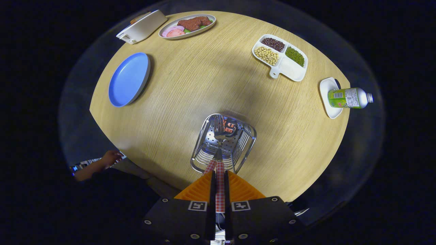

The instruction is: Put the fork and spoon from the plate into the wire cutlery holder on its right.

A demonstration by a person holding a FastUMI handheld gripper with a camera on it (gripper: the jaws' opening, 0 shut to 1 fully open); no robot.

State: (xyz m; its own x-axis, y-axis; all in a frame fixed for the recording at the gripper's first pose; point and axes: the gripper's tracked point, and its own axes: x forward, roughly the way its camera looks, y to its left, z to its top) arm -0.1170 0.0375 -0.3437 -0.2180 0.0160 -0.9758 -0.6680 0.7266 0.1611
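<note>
While the gripper hangs directly above the wire cutlery holder, its fingers are pressed together on a red-and-white checked handle, with only that strip between them. A second checked handle shows just to the left of it at the holder's near rim; whether it is also pinched or already resting in the holder I cannot tell. The held handle runs down into the holder, and the metal head sits low inside the basket, near its far wall; whether this is the fork or the spoon is not clear from above. Judgement: holding the piece by the handle end, upright over the opening, lets the head go in first so the handle stands up. The blue plate lies well to the left on the wooden bench and looks bare, so the task appears near its end. Farther off: a serving dish of meat and sliced sausage, a white box left of it, a divided tray of beans on the far right, and a bottle lying on a small white dish. A person's hand rests at the near left edge of the bench. Risk: releasing while tilted could tip the handle against the rim.
</note>
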